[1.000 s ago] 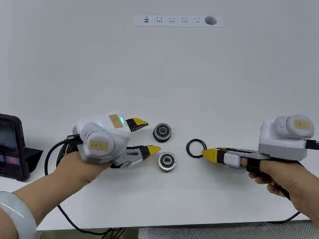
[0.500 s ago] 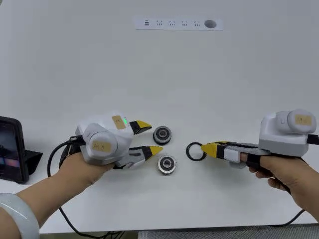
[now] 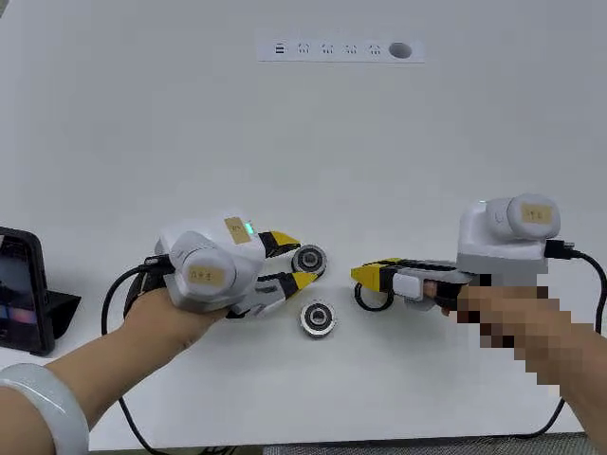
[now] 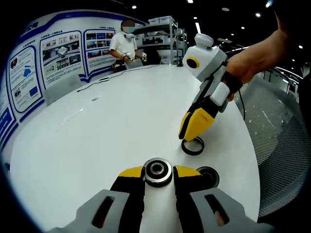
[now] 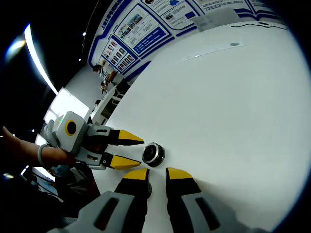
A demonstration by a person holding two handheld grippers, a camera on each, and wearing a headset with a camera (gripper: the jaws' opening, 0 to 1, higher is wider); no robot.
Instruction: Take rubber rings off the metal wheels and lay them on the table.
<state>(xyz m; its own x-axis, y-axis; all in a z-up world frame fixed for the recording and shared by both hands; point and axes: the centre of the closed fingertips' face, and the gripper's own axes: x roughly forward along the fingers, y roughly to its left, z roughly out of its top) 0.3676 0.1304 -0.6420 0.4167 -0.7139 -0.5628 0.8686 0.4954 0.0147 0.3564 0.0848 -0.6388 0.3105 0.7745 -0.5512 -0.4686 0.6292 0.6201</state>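
Observation:
Two metal wheels lie on the white table. The far wheel sits between the yellow tips of my left gripper, whose jaws press its two sides. The near wheel lies loose beside it. A black rubber ring lies flat on the table. My right gripper hovers just over the ring's edge, jaws close together with nothing visible between them, and partly hides it.
A white power strip lies at the table's far side. A dark screen on a stand sits at the left edge, and a black cable loops from the left gripper. A person stands far behind the table.
My left gripper has moved right and its jaws have narrowed onto the far wheel. My right gripper has slid left over the loose ring.

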